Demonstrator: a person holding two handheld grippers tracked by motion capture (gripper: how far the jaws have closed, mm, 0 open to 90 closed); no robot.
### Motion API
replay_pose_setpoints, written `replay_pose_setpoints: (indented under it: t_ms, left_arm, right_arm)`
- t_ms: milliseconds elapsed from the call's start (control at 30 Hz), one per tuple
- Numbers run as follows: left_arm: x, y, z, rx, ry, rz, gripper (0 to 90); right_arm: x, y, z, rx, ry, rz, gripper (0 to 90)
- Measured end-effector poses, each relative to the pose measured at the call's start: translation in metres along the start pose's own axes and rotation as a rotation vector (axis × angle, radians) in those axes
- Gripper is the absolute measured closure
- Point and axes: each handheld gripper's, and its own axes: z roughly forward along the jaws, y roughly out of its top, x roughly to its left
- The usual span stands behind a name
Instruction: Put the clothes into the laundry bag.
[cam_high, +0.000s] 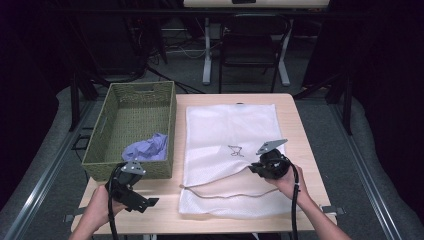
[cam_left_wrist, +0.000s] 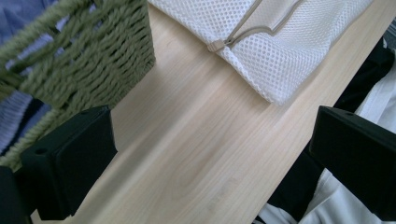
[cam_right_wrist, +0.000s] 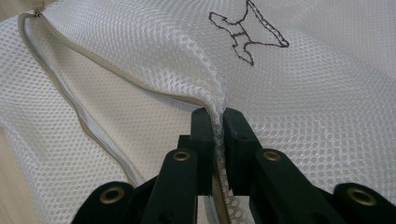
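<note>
Dark floor and black chair legs lie beyond our pale wooden table (cam_high: 305, 150); we work at its near edge, and we go across it from the left. At the far left sits the green woven basket (cam_high: 120, 107), with a lilac cloth (cam_high: 147, 147) bunched in its near right corner; in the left gripper view a corner of that basket (cam_left_wrist: 93, 56) hangs just above one jaw. Our left gripper (cam_high: 152, 202) hovers over bare wood just in front of the basket; its jaws stand wide apart with nothing between them, and the wood grain runs clear across the gap in its own view (cam_left_wrist: 210, 154). Next comes the white mesh laundry bag (cam_high: 230, 130), flat on the table just beside the basket, with a small dark stitched emblem (cam_high: 236, 150) near its middle and a beige zipper (cam_high: 225, 194) curving along its near end. Our right gripper (cam_high: 252, 169) sits at the bag's right side; in the right gripper view (cam_right_wrist: 218, 123) its jaws are clamped tight on a pinched ridge of the mesh at the zipper's edge (cam_right_wrist: 140, 86), lifting that upper layer so the bag's mouth gapes; the emblem (cam_right_wrist: 247, 32) lies just past the pinch.
</note>
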Motion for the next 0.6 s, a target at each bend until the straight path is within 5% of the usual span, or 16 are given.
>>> replay_pose_setpoints:
  t_ms: [600]
  left_arm:
    - [0.029,0.039,-0.022,-0.014,0.055,0.008,0.2]
  right_arm:
    - [-0.001,-0.001,0.0,0.003,-0.004,-0.005,84.1]
